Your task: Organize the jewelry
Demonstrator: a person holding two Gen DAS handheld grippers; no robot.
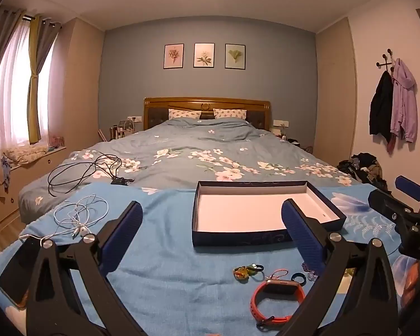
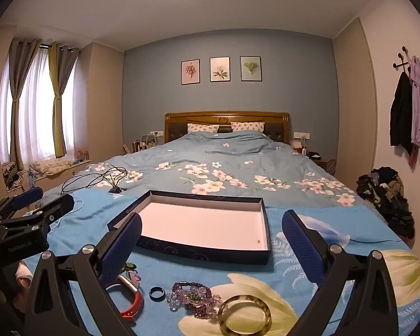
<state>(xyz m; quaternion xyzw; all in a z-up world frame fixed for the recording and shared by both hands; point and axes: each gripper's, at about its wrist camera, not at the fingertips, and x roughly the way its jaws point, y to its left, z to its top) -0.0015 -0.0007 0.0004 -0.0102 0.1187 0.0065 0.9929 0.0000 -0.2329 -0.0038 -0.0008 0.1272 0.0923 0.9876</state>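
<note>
A shallow dark blue box (image 1: 238,240) with a bare white inside lies open on the blue floral blanket. Jewelry is spread on the blanket in front of it: an orange watch (image 1: 277,299), a dark ring (image 1: 297,276), and a green and yellow charm (image 1: 243,271). The right wrist view adds a purple bead bracelet (image 2: 194,298) and an amber bangle (image 2: 245,317). My left gripper (image 1: 211,204) is open and holds nothing, and it hovers before the box. My right gripper (image 2: 212,217) is also open and holds nothing, above the jewelry.
White earphones (image 1: 78,215), a black cable (image 1: 84,170) and a dark phone (image 1: 16,271) lie on the left of the bed. A clothes pile (image 2: 386,193) sits by the right wall, under hanging coats (image 1: 392,106).
</note>
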